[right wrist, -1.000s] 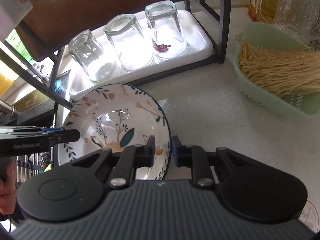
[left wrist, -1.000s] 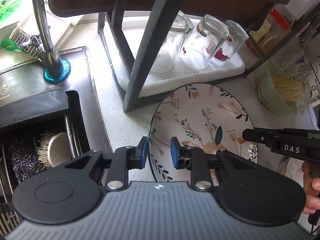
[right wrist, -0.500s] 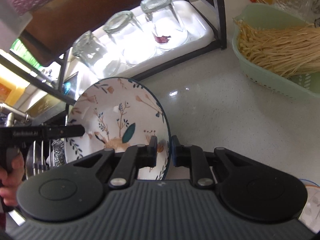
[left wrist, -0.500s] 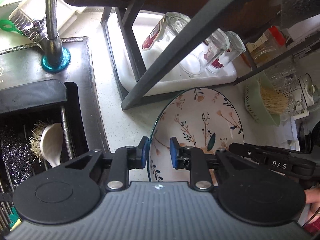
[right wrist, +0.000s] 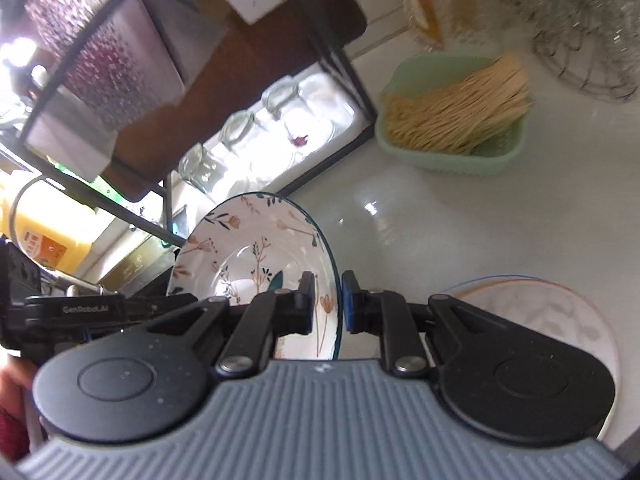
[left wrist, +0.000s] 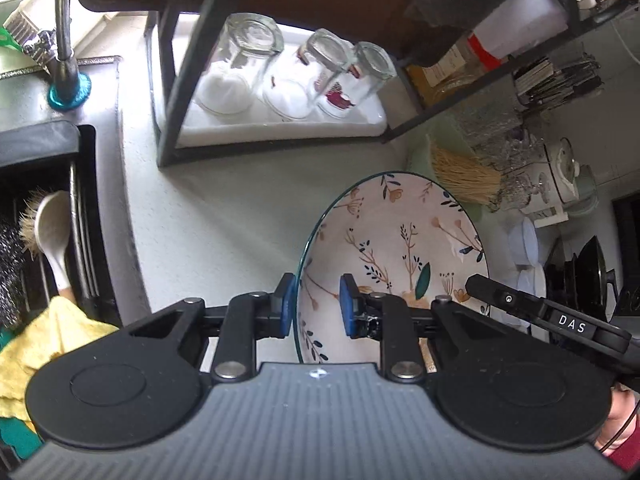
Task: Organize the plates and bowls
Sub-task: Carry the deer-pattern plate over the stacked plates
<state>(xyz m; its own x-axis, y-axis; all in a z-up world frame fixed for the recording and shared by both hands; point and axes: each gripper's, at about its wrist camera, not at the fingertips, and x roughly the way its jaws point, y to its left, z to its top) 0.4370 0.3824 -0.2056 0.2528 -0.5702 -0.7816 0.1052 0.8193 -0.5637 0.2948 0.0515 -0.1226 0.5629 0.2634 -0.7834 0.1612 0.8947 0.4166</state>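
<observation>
The left gripper and right gripper each clamp opposite rims of the floral bowl, held above the countertop.

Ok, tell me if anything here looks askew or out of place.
The floral bowl is tipped up on edge above the counter, with the left gripper and right gripper each straddling its rim. Nothing looks spilled or broken.
</observation>
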